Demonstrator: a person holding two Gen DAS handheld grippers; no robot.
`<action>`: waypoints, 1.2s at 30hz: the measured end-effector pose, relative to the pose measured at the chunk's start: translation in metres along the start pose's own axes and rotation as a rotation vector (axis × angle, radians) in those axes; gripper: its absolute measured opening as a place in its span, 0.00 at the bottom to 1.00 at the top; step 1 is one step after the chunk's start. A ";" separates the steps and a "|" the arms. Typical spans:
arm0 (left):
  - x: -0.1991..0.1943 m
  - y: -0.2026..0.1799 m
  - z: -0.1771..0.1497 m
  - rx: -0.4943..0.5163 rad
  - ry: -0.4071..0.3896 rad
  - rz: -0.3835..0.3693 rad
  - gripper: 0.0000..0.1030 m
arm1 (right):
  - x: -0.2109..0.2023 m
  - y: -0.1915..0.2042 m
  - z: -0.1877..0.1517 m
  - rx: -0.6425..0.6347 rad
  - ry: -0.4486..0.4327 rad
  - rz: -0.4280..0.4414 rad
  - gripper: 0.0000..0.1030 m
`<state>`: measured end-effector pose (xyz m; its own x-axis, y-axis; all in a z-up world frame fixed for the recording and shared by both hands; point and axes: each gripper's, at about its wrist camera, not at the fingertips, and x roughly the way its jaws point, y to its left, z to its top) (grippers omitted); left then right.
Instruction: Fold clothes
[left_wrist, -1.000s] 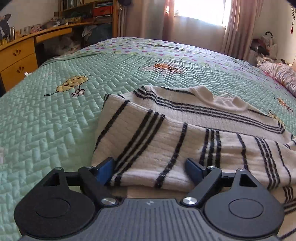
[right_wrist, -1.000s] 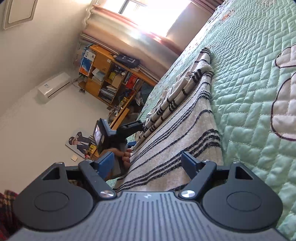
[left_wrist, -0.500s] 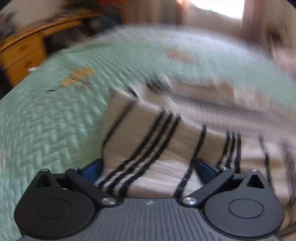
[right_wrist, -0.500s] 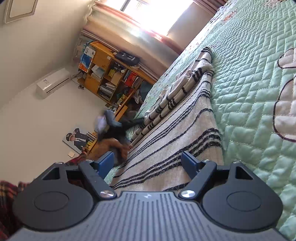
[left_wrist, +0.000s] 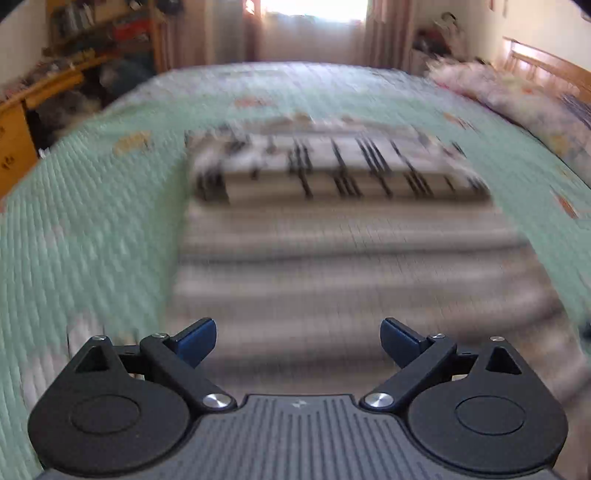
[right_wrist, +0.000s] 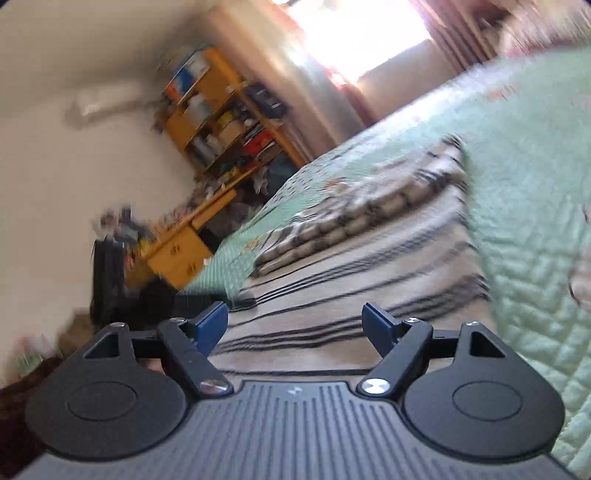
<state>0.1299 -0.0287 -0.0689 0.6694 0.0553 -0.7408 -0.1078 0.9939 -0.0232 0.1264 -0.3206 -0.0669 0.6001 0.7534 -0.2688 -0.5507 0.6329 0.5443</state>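
A cream sweater with black stripes (left_wrist: 351, 258) lies flat on the green quilted bedspread (left_wrist: 92, 221). Its far part is folded over into a thick band (left_wrist: 332, 173). My left gripper (left_wrist: 297, 328) hovers over the near part of the sweater. Its jaws stand wide and are closing, and nothing sits between the blue pads (left_wrist: 195, 338). In the right wrist view the sweater (right_wrist: 351, 295) runs away from my right gripper (right_wrist: 293, 314), which is open above the cloth near its right edge. Both views are blurred by motion.
A yellow wooden desk with drawers (right_wrist: 181, 254) and a bookshelf (right_wrist: 221, 110) stand left of the bed. Pillows (left_wrist: 517, 99) and a wooden headboard (left_wrist: 546, 70) are at the far right. A bright curtained window (left_wrist: 314, 22) lies beyond the bed.
My left gripper has let go of the folded sleeve edge and pulled back toward the near hem. My right gripper has lifted off the sweater and rolled toward level.
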 end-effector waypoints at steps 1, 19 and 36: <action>-0.003 0.000 -0.013 0.005 0.022 0.001 0.93 | 0.004 0.006 -0.001 -0.022 0.027 -0.009 0.78; -0.021 0.001 -0.060 0.042 0.053 0.087 0.99 | -0.004 0.009 -0.021 -0.062 0.200 -0.243 0.77; -0.020 -0.003 -0.069 0.031 0.021 0.113 1.00 | 0.005 0.002 -0.060 -0.260 0.292 -0.379 0.98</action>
<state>0.0658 -0.0392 -0.1006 0.6383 0.1657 -0.7518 -0.1586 0.9839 0.0821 0.0937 -0.3050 -0.1144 0.6188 0.4590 -0.6375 -0.4745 0.8652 0.1623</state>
